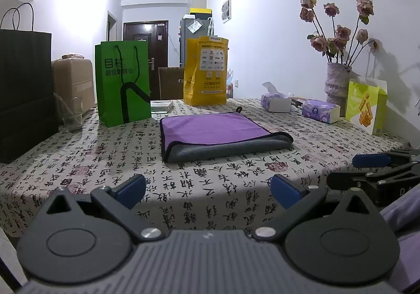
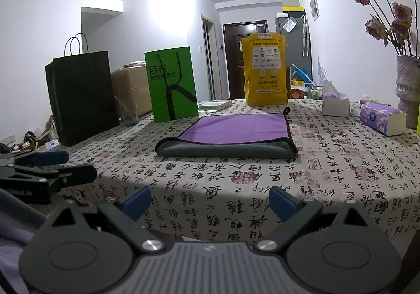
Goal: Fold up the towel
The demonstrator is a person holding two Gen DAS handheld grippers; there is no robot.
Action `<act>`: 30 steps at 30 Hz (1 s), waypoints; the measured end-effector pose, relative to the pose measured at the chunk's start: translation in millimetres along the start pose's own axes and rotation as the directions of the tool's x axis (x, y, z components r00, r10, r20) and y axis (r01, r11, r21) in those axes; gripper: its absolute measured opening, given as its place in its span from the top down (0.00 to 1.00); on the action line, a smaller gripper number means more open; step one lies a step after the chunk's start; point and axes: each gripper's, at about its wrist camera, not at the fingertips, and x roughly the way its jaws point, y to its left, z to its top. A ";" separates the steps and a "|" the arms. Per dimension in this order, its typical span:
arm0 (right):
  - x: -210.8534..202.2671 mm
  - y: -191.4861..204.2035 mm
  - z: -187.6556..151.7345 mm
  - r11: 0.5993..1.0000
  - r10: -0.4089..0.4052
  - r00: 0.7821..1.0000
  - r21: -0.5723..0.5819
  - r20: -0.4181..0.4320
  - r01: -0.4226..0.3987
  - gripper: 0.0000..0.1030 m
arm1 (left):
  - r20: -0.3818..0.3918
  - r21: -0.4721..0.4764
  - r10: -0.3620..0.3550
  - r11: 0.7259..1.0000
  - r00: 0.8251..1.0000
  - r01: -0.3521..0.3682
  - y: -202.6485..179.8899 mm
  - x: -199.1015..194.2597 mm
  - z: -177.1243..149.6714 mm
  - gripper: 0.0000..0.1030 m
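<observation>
While both grippers gape, one folded towel faces three bags.

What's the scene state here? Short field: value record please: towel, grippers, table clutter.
towel: purple and grey towel, folded over, lying flat mid-table, hanging loop at its far corner
left gripper: open, holding nothing, at the near table edge, short of the towel
right gripper: open, holding nothing, also short of the towel
surface: tablecloth printed with calligraphy
behind towel: green paper bag, yellow bag
far left: black paper bag, glass
right side: tissue packs, vase of dried roses
</observation>
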 end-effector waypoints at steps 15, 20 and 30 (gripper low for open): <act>0.1 -1.3 -0.1 1.000 -0.001 1.000 0.005 0.001 0.001 0.06 | 0.000 0.001 0.001 1.000 1.000 -0.001 -1.0 0.3 -1.3 0.00; -0.1 -1.0 -0.4 1.000 0.001 1.000 0.005 0.000 -0.001 0.07 | -0.001 0.001 0.001 1.000 1.000 -0.001 -1.3 0.3 -1.2 0.00; -0.3 -0.9 -0.3 1.000 0.002 1.000 0.005 -0.001 -0.002 0.06 | -0.001 0.001 0.001 1.000 1.000 -0.001 -1.1 0.4 -1.2 0.00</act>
